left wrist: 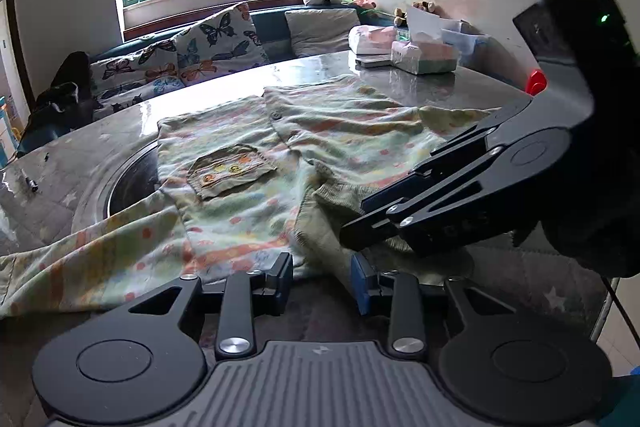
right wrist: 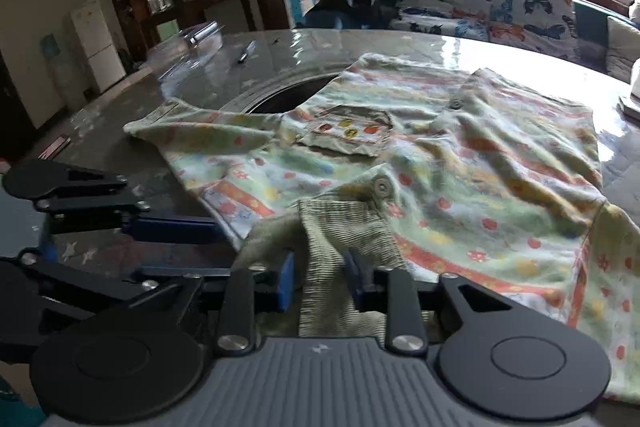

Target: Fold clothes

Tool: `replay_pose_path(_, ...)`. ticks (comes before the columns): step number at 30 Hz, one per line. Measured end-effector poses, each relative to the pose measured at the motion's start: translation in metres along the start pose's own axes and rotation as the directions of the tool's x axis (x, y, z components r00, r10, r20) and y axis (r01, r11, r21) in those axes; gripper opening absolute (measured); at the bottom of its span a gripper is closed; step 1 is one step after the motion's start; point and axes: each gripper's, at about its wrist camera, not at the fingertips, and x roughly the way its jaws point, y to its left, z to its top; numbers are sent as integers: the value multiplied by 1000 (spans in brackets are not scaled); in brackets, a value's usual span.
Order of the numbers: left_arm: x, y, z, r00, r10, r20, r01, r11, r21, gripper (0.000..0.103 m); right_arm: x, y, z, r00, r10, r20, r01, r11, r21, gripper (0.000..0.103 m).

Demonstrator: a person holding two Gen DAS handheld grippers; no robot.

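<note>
Shirt [left wrist: 256, 155], a small printed one with a chest pocket [left wrist: 230, 173] and a ribbed olive collar [right wrist: 340, 227], lies spread front-up on the desk [left wrist: 420, 83], sleeves out to either side, partly over the dark round recess in the desk's middle. It is flat, with no fold laid in that I can see.

My right gripper [right wrist: 318, 277] sits at the neck end with its jaws narrowly apart and the ribbed collar running between them; the pads look just off the cloth or barely touching, so I cannot call it a firm hold. My left gripper [left wrist: 322, 275] hovers just beside it at the same near edge, jaws parted wider with nothing between them, only desk and the edge of the cloth ahead.

Both being at the collar end, I judge the work here is getting a hold at the neck and shoulder line. To do it well, I should close the right jaws on the collar band itself rather than on the loose tip, so the ribbing does not slip out. The left jaws should take the printed cloth at the shoulder seam, catching both layers, well apart from the right, so the shirt lifts evenly and the button placket [right wrist: 456, 103] stays straight.
</note>
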Motion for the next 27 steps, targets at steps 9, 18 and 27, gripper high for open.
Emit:
replay_pose_path(9, 4, -20, 15, 997, -59, 41, 54, 994, 97, 35, -27, -20, 2, 998, -35, 52, 30, 996, 86, 3)
replay_pose_path(18, 30, -19, 14, 997, -74, -36, 79, 979, 186, 32, -42, -34, 1, 995, -57, 77, 46, 989, 139, 2)
replay_pose_path(27, 24, -8, 17, 991, -133, -14, 134, 987, 90, 7, -36, -15, 4, 997, 17, 70, -22, 997, 74, 18)
